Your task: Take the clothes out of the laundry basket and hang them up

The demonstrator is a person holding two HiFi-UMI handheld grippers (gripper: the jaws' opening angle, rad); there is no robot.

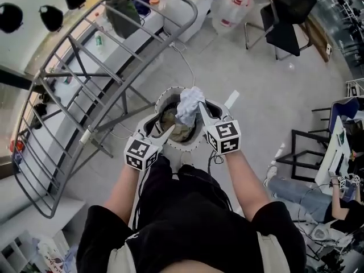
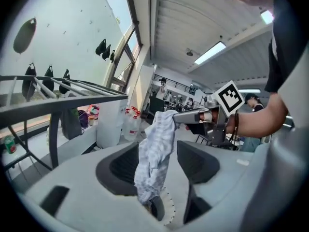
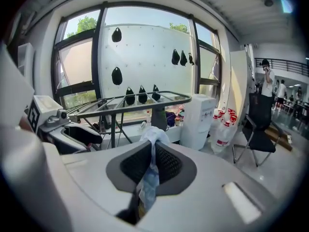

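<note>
The right gripper pinched a crumpled pale cloth garment above the round white laundry basket. The left gripper gaped wide, gripping nothing. Hanging was not yet done, and more clothes lay below.

Pale garment, finely patterned and bunched into a narrow hank, pinched in the closed right gripper directly above the laundry basket. Hangs limp, lower end possibly touching the pile below. Basket white, round, upright, with crumpled brownish clothes inside. Grey metal drying rack just beside the basket, with its bars well above the rim.
</note>
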